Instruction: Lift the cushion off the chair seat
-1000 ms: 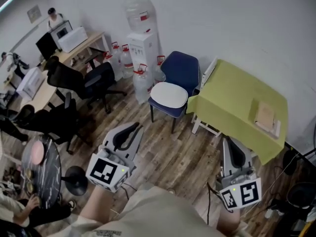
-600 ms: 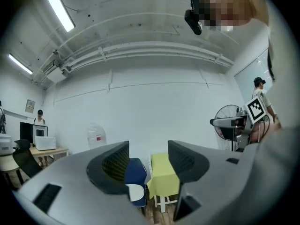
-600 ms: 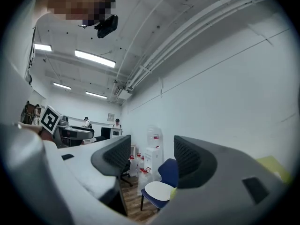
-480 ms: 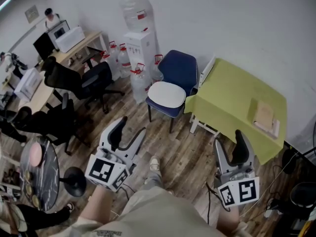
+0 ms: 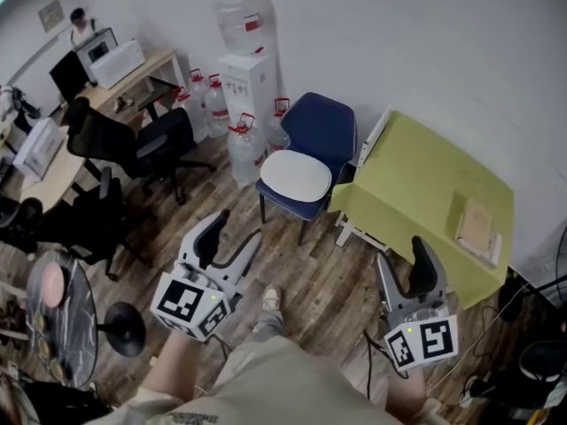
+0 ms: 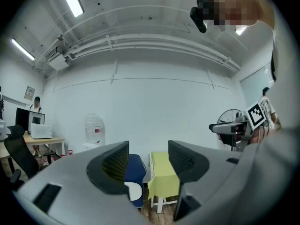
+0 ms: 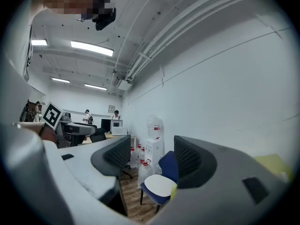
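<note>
A white cushion (image 5: 295, 176) lies on the seat of a blue chair (image 5: 323, 127) against the far wall. It also shows small between the jaws in the left gripper view, cushion (image 6: 136, 190), and in the right gripper view, cushion (image 7: 158, 185). My left gripper (image 5: 232, 235) is held low at the left and my right gripper (image 5: 403, 269) at the right. Both are well short of the chair. Both pairs of jaws have just been opening and stand open with nothing between them.
A green-clothed table (image 5: 425, 189) with a flat box (image 5: 477, 223) stands right of the chair. A water dispenser (image 5: 241, 69) and several water bottles (image 5: 245, 147) stand to its left. Black office chairs (image 5: 142, 144) and a round dark table (image 5: 55, 319) fill the left side.
Both grippers' jaws went from shut to open. Both grippers moved forward toward the chair, and the person's shoe has come into view on the floor.
</note>
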Demonstrator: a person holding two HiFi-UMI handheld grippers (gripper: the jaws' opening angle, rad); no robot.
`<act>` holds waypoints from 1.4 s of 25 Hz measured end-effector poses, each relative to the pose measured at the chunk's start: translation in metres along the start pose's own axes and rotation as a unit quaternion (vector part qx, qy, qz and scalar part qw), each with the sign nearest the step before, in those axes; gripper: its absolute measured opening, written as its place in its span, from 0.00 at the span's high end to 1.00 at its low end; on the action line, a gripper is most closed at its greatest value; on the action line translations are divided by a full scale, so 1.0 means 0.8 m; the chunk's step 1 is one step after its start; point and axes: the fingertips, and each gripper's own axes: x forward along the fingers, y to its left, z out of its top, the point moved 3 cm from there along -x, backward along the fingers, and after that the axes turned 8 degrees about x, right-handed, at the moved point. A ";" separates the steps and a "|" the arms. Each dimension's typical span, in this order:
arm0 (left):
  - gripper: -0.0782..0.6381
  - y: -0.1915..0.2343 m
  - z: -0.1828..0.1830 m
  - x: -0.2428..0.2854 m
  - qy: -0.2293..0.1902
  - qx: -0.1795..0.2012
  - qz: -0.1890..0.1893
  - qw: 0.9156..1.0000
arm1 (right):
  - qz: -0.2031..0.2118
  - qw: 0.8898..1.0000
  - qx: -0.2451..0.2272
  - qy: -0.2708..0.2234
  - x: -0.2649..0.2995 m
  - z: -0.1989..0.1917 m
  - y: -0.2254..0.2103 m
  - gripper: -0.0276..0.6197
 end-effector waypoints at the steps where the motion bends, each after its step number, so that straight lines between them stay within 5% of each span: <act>1: 0.54 0.012 -0.002 0.011 0.001 -0.001 0.001 1.000 | 0.000 1.000 -0.001 0.004 0.016 -0.002 -0.001 0.52; 22: 0.54 0.274 -0.057 0.240 0.029 0.008 -0.035 0.999 | -0.010 0.999 0.017 0.043 0.366 -0.027 -0.023 0.51; 35: 0.53 0.327 -0.091 0.309 0.054 0.008 -0.047 0.997 | -0.032 0.996 0.041 0.075 0.440 -0.061 -0.049 0.50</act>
